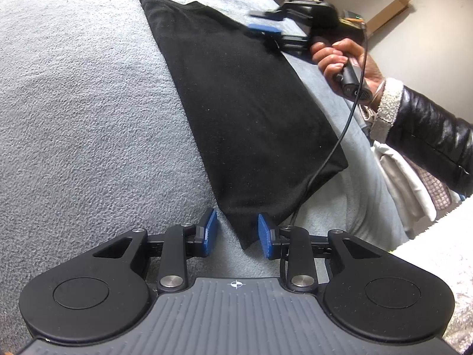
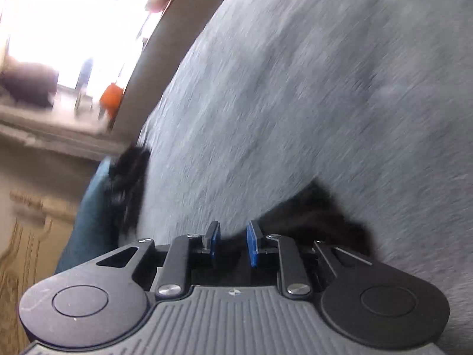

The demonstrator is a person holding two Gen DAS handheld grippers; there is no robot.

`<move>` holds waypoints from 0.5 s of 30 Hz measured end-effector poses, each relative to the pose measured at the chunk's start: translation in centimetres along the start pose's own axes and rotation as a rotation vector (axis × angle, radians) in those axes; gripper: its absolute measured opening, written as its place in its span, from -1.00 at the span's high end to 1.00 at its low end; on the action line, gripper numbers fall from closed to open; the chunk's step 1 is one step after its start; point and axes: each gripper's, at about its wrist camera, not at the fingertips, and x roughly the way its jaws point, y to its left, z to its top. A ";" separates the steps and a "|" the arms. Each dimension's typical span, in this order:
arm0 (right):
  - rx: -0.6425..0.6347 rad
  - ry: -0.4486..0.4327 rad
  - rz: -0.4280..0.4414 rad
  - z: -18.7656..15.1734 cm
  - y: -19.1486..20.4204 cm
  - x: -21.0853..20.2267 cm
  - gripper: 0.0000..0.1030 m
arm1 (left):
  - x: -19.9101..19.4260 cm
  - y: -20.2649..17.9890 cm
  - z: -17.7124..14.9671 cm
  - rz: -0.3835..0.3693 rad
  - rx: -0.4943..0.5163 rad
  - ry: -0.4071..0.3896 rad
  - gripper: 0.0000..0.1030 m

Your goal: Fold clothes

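On the nubby grey blanket (image 1: pixel 88 118), a flat folded black garment (image 1: pixel 245 112), both hand-held grippers parted, empty.

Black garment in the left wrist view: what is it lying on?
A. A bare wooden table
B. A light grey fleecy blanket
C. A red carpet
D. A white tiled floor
B: the black garment lies folded flat on the light grey fleecy blanket, which shows on both sides of it.
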 end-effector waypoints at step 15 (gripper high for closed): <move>-0.237 0.198 -0.143 -8.5 -0.4 -8.0 0.68 | 1.3 -1.6 0.1 0.030 0.034 -0.004 0.40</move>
